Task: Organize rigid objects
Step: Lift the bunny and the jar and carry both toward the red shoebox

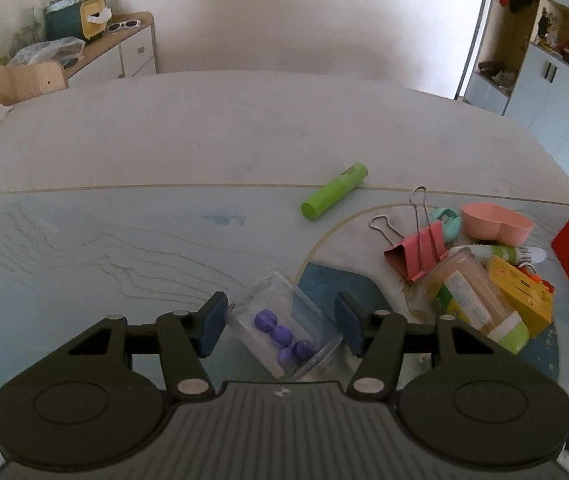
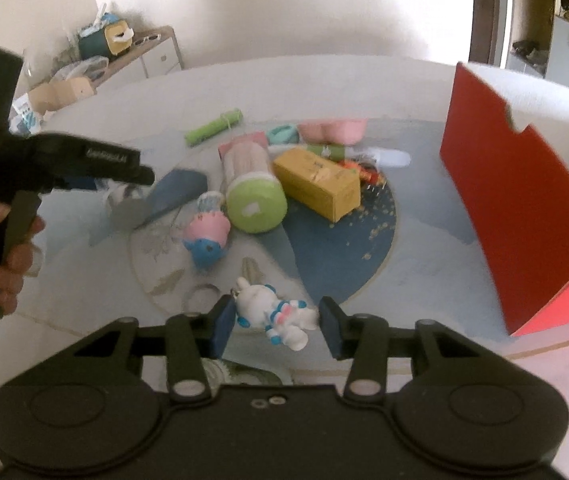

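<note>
Your left gripper (image 1: pixel 280 326) has a clear plastic box (image 1: pixel 284 328) holding four purple balls (image 1: pixel 280 336) tilted between its jaws; the blue pads (image 1: pixel 210 326) sit at its sides, the left one touching, though you cannot tell whether the right one presses, so a firm clamp is not certain. The box is low over the patterned table mat (image 1: pixel 84 248). Your right gripper (image 2: pixel 272 326) straddles a white toy figure with blue and pink trim (image 2: pixel 276 312) lying on the table; its left pad meets the toy, while the right pad stands just beside its other end, contact unclear.

Beyond the toy lies a small pink-and-blue figurine (image 2: pixel 206 236). Farther on is a heap: a clear tube with a green cap (image 2: pixel 254 200), a yellow carton (image 2: pixel 318 184), a pink binder clip (image 1: pixel 418 250), a mint ring (image 1: pixel 446 220) and a pink heart-shaped dish (image 1: pixel 496 222). A green stick tube (image 1: pixel 334 192) lies apart from it. A red open box (image 2: pixel 520 208) stands at the right.
</note>
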A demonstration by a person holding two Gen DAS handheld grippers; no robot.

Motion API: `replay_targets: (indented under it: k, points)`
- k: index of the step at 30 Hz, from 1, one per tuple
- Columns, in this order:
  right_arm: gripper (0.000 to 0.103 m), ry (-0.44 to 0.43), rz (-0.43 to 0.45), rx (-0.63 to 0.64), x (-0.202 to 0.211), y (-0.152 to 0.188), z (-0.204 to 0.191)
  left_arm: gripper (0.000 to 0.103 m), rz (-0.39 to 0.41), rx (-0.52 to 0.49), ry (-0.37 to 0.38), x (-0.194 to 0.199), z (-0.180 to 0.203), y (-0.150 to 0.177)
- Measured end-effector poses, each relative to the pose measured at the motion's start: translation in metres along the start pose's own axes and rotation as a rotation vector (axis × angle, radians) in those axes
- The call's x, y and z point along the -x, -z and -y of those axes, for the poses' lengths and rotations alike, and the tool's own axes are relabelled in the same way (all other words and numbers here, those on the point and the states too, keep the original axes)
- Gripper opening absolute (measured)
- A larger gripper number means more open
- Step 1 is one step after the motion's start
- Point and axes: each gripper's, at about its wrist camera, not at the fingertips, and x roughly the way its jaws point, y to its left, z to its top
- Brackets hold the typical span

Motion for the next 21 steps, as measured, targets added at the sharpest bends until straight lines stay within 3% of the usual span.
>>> replay_targets:
  k: [5, 6, 8, 14, 21]
  points:
    - [0.045, 0.009, 0.053, -0.015, 0.022, -0.006, 0.003, 0.058, 0.008, -0.016, 0.023, 0.021, -0.003, 0.002]
    - [0.045, 0.066, 0.082, -0.071, 0.027, -0.007, 0.003, 0.058, 0.007, -0.017, 0.029, 0.026, -0.003, 0.002]
    - [0.045, 0.071, 0.102, -0.077, 0.037, -0.01, 0.004, 0.058, 0.012, -0.035, 0.047, 0.037, -0.002, 0.001]
    - [0.045, 0.093, 0.143, -0.111, 0.068, -0.016, 0.008, 0.058, 0.043, -0.163, 0.091, 0.076, 0.015, -0.002]
    - [0.045, 0.145, 0.182, -0.153, 0.105, -0.02, 0.025, 0.058, 0.057, -0.281, 0.202, 0.118, 0.047, -0.007]
